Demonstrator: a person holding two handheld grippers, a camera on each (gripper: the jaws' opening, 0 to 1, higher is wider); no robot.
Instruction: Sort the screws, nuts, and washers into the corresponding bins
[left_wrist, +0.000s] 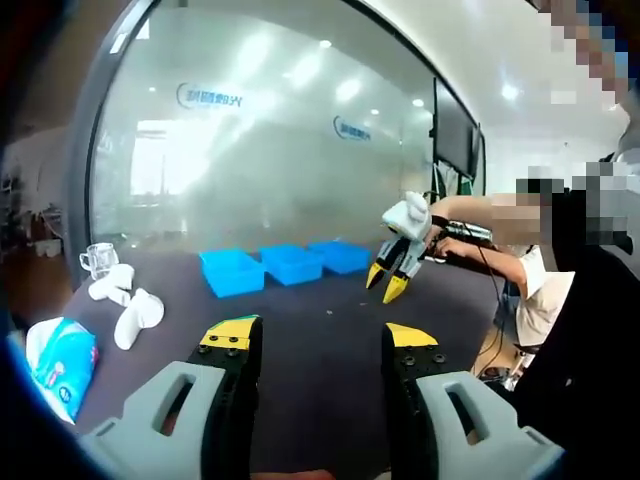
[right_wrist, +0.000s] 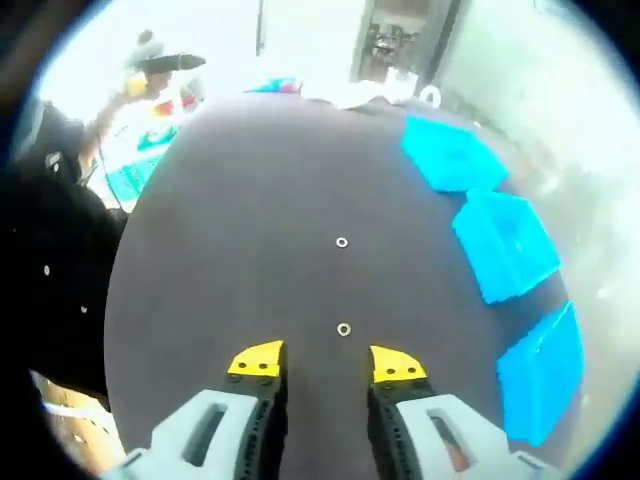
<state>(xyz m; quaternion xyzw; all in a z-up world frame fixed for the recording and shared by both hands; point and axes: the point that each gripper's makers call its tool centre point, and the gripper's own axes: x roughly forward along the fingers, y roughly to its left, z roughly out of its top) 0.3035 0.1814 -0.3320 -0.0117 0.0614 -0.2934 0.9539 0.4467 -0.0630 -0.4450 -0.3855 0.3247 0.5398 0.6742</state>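
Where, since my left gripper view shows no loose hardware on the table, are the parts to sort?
Observer: In the right gripper view a nearer ring and a farther ring lie on the dark table; washers or nuts, I cannot tell.
Operator: Is the right gripper close to either?
Observer: The right gripper is open, and the nearer ring sits just ahead of its gap.
Operator: And the bins?
Observer: Three blue bins line up to the right of both rings in that view.

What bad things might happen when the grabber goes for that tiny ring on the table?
The near washer is tiny and lies flat, so the open right tool might push it along the dark table instead of gripping it. A second washer lies beyond and could get knocked. The blue bins sit off to the side, so it might drop on the way.
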